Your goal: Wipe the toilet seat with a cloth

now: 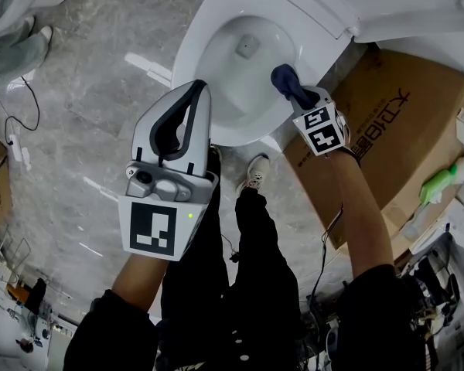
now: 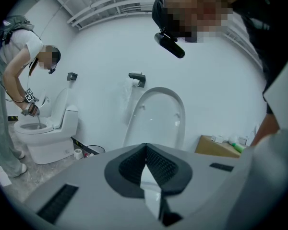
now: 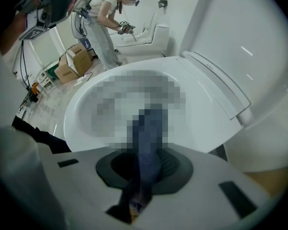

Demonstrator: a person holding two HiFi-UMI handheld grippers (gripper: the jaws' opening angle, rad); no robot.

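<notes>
While the right claw (image 1: 300, 97) clamps the blue cloth (image 1: 284, 77) against the toilet rim (image 1: 192, 49), the left claw (image 1: 196, 91) hangs closed, empty.

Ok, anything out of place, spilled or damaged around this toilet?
Nothing stands out. The right tool holds the blue cloth against the toilet seat; the left tool is shut and empty. No spill or damage shows.
</notes>
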